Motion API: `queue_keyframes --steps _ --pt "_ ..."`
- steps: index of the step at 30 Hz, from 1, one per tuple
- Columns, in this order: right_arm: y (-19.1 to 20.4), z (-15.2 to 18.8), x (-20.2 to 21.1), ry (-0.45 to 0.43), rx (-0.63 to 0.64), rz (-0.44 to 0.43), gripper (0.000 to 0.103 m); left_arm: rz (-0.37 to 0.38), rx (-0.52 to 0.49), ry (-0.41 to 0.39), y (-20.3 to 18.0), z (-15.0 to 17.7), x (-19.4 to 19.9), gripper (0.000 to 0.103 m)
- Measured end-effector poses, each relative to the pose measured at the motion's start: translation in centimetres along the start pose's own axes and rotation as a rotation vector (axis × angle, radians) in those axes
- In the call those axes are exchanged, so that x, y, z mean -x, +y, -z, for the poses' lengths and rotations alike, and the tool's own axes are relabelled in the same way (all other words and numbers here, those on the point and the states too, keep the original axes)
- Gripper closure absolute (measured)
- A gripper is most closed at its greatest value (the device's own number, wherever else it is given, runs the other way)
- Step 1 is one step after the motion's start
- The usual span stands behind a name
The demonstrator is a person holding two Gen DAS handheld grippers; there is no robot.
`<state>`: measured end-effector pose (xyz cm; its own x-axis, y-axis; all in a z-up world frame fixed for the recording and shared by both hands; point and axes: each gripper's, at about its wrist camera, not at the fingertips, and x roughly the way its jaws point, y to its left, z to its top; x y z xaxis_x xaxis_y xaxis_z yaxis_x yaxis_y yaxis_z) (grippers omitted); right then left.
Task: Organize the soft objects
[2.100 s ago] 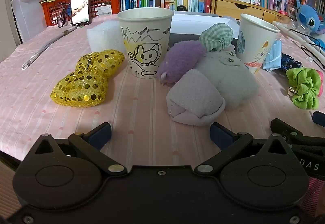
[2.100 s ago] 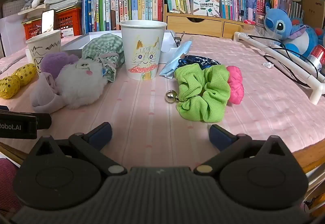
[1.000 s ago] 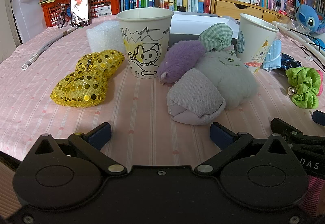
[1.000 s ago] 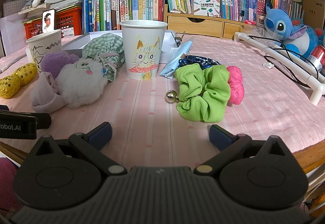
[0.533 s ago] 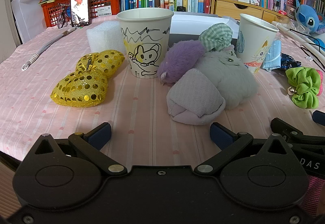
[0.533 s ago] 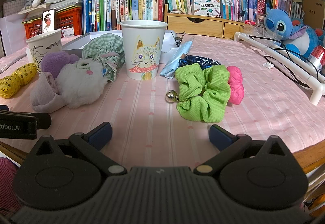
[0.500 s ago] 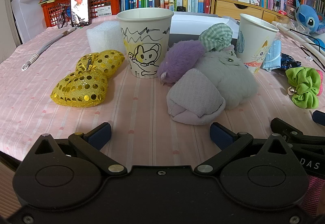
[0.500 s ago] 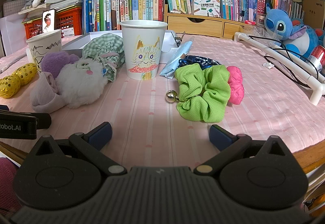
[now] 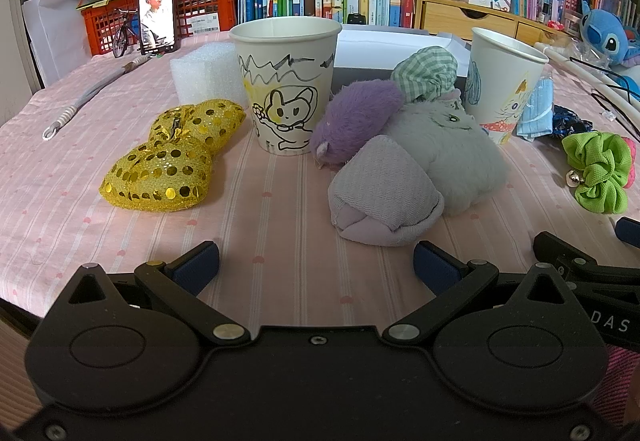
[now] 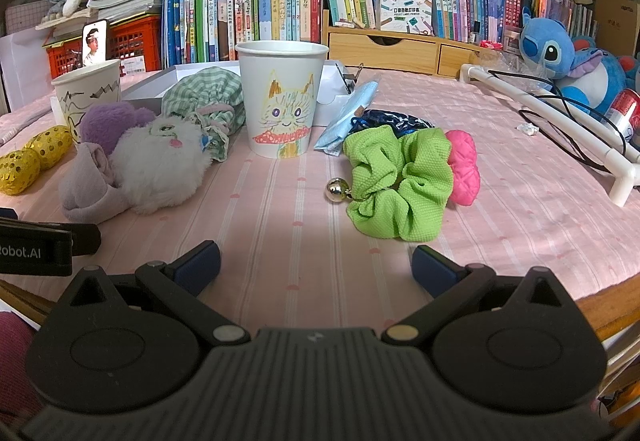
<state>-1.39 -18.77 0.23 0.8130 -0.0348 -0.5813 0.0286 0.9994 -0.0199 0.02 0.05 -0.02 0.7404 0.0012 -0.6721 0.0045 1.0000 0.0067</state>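
A: Several soft things lie on the pink cloth [image 9: 120, 233]; a rolled lilac sock [image 9: 384, 197] touches the grey plush [image 9: 448, 157], between the two cups.
B: And the green scrunchie [image 10: 396, 181]?
A: It is just right of the cat cup [image 10: 282, 101]; the gold bow [image 9: 168, 161] is left of the rabbit cup [image 9: 286, 89].
B: The tools?
A: The left gripper [image 9: 316, 265] and right gripper [image 10: 316, 265] are wide apart; both hold nothing.

Gold-sequinned pouches [image 9: 172, 157], lilac rolled cloth [image 9: 384, 201], lime-green scrunchie [image 10: 400, 181], pink-striped tablecloth [image 10: 540, 201]
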Motion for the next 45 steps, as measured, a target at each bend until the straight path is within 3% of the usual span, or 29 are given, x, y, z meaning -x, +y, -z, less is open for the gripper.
queue_keyframes --steps 11,15,19,23,32,37,41,45 --pt "-0.2 1.1 0.5 -0.08 -0.009 -0.002 0.0 0.024 -0.009 -0.052 0.7 0.5 0.3 0.0" --pt "-0.6 0.5 0.7 -0.076 -0.021 -0.02 0.0 0.071 0.014 -0.052 1.1 0.1 0.9 0.002" --pt "-1.7 0.1 1.6 -0.14 -0.056 -0.024 0.0 0.121 0.04 -0.092 1.2 -0.3 2.0 0.004" --pt "-2.8 -1.0 2.2 -0.204 -0.052 0.01 0.0 0.139 0.001 -0.147 0.4 -0.8 2.7 0.005" --pt "-4.7 -2.7 0.3 -0.213 -0.038 0.056 0.001 0.134 -0.046 -0.134 -1.3 -1.0 0.7 0.03" --pt "-4.6 -2.6 -1.3 -0.18 -0.019 0.058 0.006 0.172 -0.031 -0.122 -1.2 -0.7 -0.1 0.044" --pt "-4.4 -2.3 -2.1 -0.158 -0.006 0.062 0.012 0.166 -0.019 -0.137 -1.2 -0.6 -0.1 0.047" --pt "-4.7 -2.2 -2.1 -0.138 -0.024 0.069 0.029 0.161 -0.019 -0.146 -1.2 -0.5 0.3 0.048"
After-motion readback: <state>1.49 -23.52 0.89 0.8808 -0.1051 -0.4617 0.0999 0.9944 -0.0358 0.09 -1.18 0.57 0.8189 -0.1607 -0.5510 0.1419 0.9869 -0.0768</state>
